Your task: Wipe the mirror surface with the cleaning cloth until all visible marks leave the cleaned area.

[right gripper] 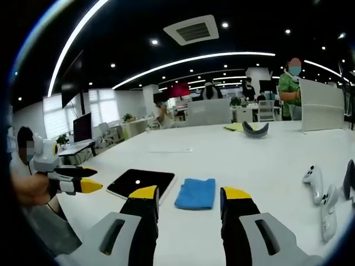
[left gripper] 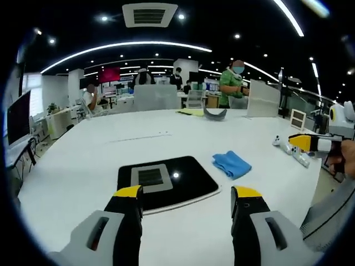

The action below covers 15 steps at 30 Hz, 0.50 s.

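Observation:
A flat rectangular mirror (left gripper: 183,180) lies on the white table (left gripper: 111,160), dark with the ceiling vent and a light mirrored in it. A folded blue cloth (left gripper: 232,164) rests just to its right. My left gripper (left gripper: 187,202) hovers open over the mirror's near edge, nothing between its yellow-tipped jaws. In the right gripper view the mirror (right gripper: 141,183) sits left of the blue cloth (right gripper: 196,193). My right gripper (right gripper: 186,200) stands open just short of the cloth. The other gripper shows at each view's side: the right one (left gripper: 310,143) and the left one (right gripper: 75,180).
White game controllers (right gripper: 319,191) lie on the table at the right, also seen as controllers (left gripper: 291,151) in the left gripper view. A dark curved headset (right gripper: 254,129), a white board (right gripper: 320,104) and several people stand at the far side. Monitors and desks line the left.

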### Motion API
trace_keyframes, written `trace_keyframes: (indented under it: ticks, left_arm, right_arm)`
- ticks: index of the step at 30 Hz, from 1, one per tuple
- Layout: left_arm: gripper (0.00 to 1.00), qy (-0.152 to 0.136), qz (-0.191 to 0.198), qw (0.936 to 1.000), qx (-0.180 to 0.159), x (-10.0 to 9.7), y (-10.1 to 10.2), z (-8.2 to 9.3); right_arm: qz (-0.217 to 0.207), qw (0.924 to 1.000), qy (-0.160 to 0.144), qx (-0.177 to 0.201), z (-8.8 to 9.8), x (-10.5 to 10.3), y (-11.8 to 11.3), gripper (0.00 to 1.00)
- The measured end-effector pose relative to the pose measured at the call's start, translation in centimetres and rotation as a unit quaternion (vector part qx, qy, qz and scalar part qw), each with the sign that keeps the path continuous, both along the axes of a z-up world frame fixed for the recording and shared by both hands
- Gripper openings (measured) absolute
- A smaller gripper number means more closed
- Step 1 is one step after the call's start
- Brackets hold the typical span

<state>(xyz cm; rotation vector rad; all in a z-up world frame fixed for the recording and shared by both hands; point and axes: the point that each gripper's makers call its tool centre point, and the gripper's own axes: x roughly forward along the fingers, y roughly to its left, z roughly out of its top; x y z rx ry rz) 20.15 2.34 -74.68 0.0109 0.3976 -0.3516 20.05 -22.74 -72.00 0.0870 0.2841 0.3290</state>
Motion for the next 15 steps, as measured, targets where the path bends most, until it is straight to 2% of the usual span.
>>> trace_keyframes:
  ticks: [8, 15]
  left_arm:
    - [0.64, 0.008, -0.013, 0.9999, 0.001, 0.2, -1.1, -0.5]
    - [0.63, 0.015, -0.04, 0.9991, 0.002, 0.5, -3.3, -0.7]
  right_arm:
    - [0.0, 1.0, -0.001, 0.002, 0.2, 0.0, 0.4, 0.42]
    - [-0.006, 1.0, 0.0, 0.007, 0.1, 0.1, -0.2, 0.42]
